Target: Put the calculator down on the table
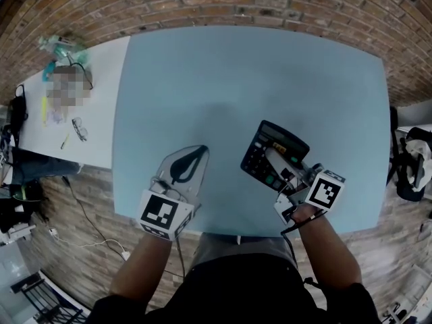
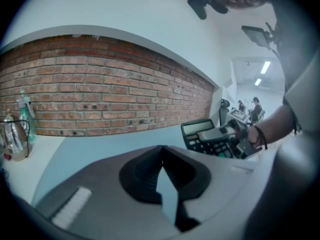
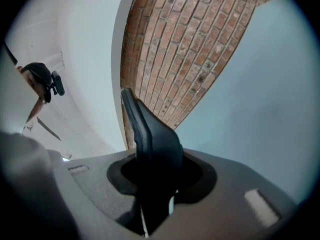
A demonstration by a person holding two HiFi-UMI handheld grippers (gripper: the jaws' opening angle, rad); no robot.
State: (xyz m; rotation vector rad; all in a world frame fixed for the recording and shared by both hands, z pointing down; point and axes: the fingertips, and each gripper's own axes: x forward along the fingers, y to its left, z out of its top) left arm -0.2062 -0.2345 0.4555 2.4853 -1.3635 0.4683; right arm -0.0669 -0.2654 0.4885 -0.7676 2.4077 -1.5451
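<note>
The black calculator (image 1: 256, 159) hangs tilted over the right part of the light blue table (image 1: 223, 79), display end away from me. My right gripper (image 1: 271, 154) is shut on it, one grey finger lying across the keys. In the right gripper view the calculator (image 3: 148, 134) shows edge-on between the jaws. Whether it touches the table I cannot tell. My left gripper (image 1: 200, 150) rests low at the table's near left, jaws shut with tips together and nothing in them. From the left gripper (image 2: 161, 150) view the calculator (image 2: 207, 135) shows at right in the other hand's grip.
A white side table (image 1: 88, 86) stands to the left with a bottle (image 1: 57, 44), glasses (image 1: 79, 128) and cables. A brick wall (image 1: 223, 2) runs behind the blue table. A dark chair (image 1: 405, 160) stands at the right. Wooden floor lies below the near edge.
</note>
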